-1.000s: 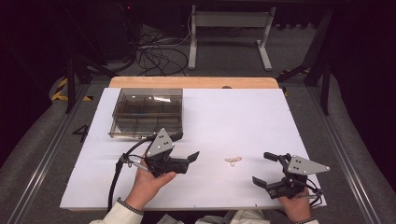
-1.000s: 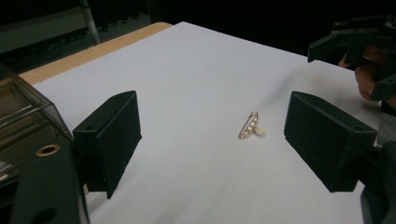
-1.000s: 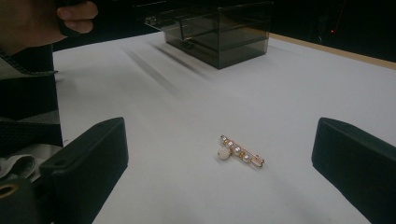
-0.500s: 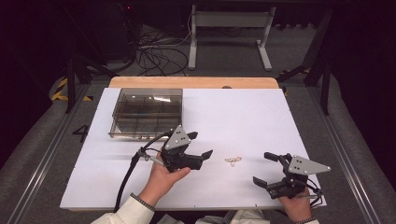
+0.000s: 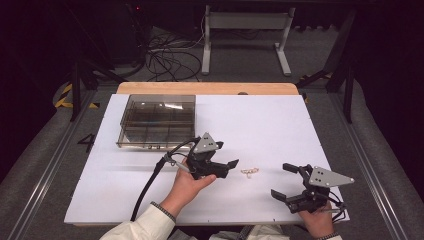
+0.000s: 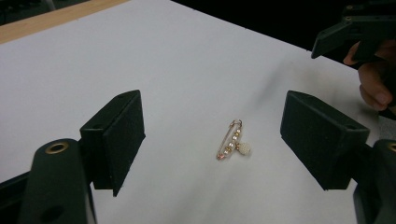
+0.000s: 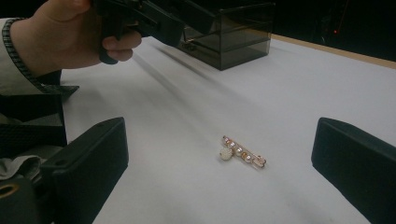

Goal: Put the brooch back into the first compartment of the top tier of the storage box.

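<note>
The pin (image 6: 232, 142) is a gold safety pin strung with small pearl beads and one larger white bead; it lies flat on the white desk (image 5: 280, 125), between your two grippers. Your left gripper (image 5: 226, 163) hovers just left of it, angled toward it, fingers released with nothing between them. Your right gripper (image 5: 286, 181) rests near the desk's front edge, fingers spread and empty. The gripper views resolve the beads; the high view alone shows the box's (image 5: 157, 120) compartments.
</note>
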`<act>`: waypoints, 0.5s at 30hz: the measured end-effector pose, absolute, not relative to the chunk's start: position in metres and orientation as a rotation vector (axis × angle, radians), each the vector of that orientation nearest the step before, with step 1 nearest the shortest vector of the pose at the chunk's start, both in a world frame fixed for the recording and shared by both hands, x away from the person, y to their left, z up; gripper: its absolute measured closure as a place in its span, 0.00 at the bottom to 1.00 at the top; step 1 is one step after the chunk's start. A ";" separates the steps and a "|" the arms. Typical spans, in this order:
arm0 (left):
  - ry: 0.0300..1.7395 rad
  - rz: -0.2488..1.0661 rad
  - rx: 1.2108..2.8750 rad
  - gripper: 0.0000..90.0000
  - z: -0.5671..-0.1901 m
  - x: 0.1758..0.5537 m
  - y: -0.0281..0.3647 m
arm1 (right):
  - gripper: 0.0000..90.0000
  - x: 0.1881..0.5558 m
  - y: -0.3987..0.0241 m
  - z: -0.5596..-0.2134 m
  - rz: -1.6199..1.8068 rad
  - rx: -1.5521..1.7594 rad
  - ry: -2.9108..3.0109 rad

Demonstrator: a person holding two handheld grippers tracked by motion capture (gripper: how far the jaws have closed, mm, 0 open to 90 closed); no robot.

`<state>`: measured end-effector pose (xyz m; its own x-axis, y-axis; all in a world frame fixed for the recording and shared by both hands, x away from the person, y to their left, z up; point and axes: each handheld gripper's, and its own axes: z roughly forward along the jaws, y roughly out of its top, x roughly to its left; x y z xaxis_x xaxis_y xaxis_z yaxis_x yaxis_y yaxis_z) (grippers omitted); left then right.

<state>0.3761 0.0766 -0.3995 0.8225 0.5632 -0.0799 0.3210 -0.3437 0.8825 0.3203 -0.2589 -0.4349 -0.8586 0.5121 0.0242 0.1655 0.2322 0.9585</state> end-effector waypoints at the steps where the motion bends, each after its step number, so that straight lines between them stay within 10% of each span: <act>1: 0.658 0.284 1.965 0.26 -0.401 0.378 0.075 | 0.05 0.320 -0.259 -0.435 1.666 0.631 2.214; 15: 0.658 0.221 2.016 0.28 -0.419 0.394 0.050 | 0.05 0.321 -0.261 -0.435 1.681 0.638 2.216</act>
<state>0.3935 0.0498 -0.4187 0.8378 0.5346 -0.1111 0.3592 -0.3865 0.8494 0.3208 -0.2614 -0.4353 -0.8608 0.5076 0.0375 0.1728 0.2221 0.9596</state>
